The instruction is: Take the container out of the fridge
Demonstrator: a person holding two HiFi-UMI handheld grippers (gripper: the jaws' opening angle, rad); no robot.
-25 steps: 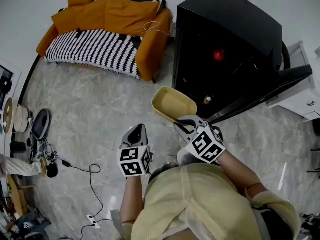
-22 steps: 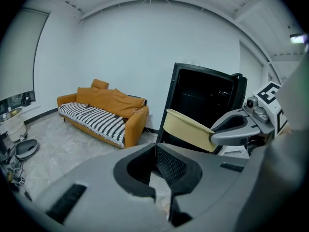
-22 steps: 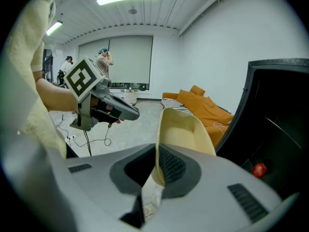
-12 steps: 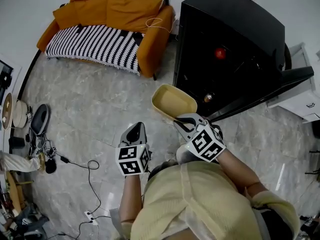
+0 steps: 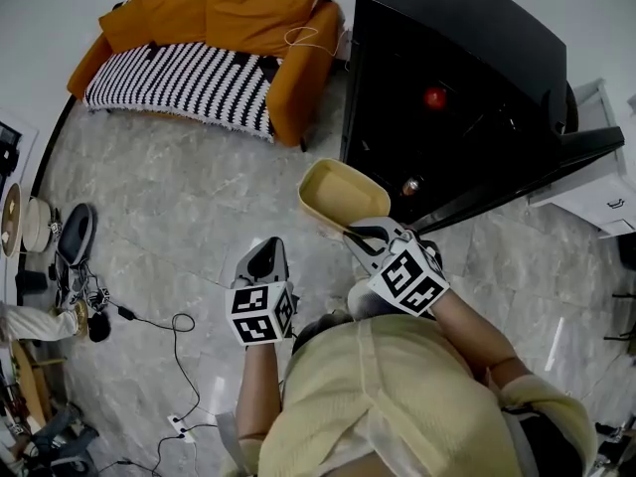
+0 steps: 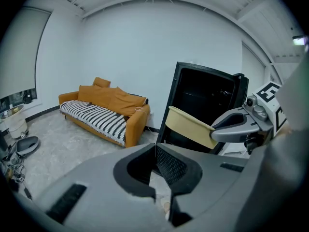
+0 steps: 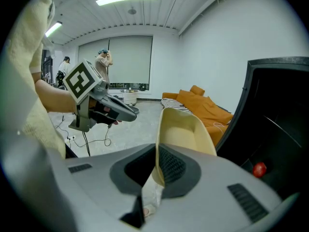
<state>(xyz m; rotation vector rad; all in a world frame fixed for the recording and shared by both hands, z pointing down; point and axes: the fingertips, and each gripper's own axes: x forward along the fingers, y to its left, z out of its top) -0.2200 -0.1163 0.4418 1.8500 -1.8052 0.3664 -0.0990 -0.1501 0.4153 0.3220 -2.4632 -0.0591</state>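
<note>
A cream, empty container [image 5: 343, 195] hangs in the air in front of the black fridge [image 5: 467, 68], outside it. My right gripper [image 5: 363, 235] is shut on the container's near rim; in the right gripper view the rim [image 7: 164, 129] runs straight down between the jaws. My left gripper [image 5: 260, 256] hovers to the container's left, apart from it, with its jaws together on nothing. From the left gripper view the container [image 6: 190, 127] and the right gripper [image 6: 241, 124] show at the right, before the fridge [image 6: 203, 98].
The fridge door [image 5: 517, 177] stands open to the right. A red item [image 5: 433, 97] and a small jar [image 5: 410, 184] sit inside. An orange sofa [image 5: 219, 28] with a striped cover stands at the back left. Cables [image 5: 149, 326] lie on the marble floor at left.
The container and my right gripper have drifted slightly up in the view, still clamped together. My left gripper has shifted a little to the left.
</note>
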